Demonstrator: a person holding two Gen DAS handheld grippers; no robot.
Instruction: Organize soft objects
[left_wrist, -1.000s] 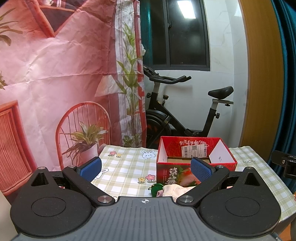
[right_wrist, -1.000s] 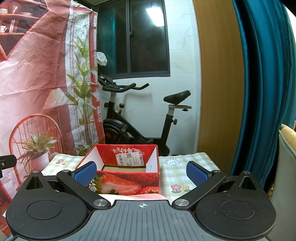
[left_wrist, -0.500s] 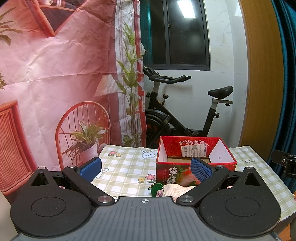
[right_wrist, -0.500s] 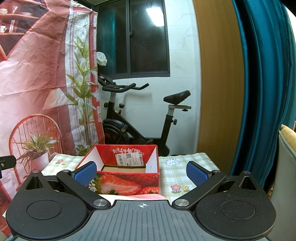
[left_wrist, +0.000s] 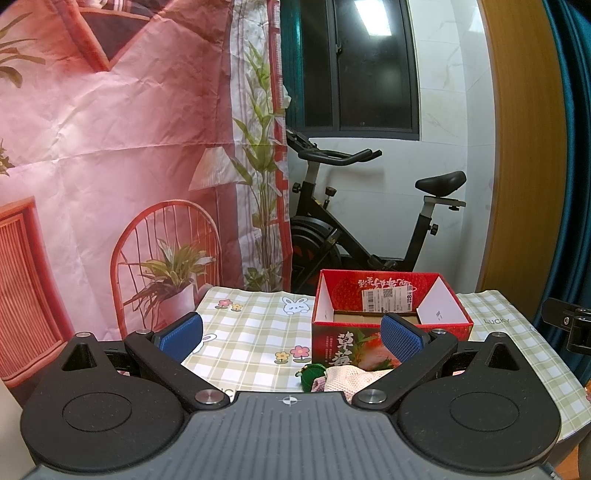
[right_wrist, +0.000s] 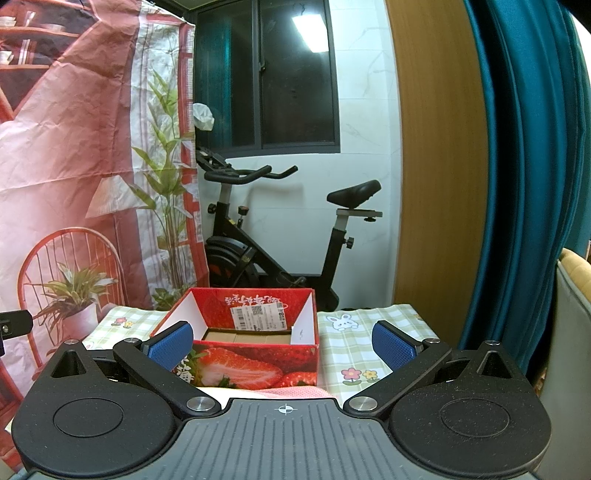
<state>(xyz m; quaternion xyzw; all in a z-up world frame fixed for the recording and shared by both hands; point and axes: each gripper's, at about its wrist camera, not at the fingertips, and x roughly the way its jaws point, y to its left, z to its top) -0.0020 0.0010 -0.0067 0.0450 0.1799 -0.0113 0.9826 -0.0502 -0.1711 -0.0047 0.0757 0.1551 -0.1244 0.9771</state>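
Hovering with both jaws spread and empty: left hand-held gripper (left_wrist: 291, 334) and right hand-held gripper (right_wrist: 282, 343). The soft stuff, a green knit thing (left_wrist: 312, 376) and a mesh pouch (left_wrist: 351, 380), sits on the desk (left_wrist: 255, 332) right against the strawberry box (left_wrist: 391, 317). Grabbing low here could shove the box, or snag just the mesh.

Strawberry box (left_wrist: 391, 317) blocks table's (left_wrist: 251, 332) right half; left checkered cloth free
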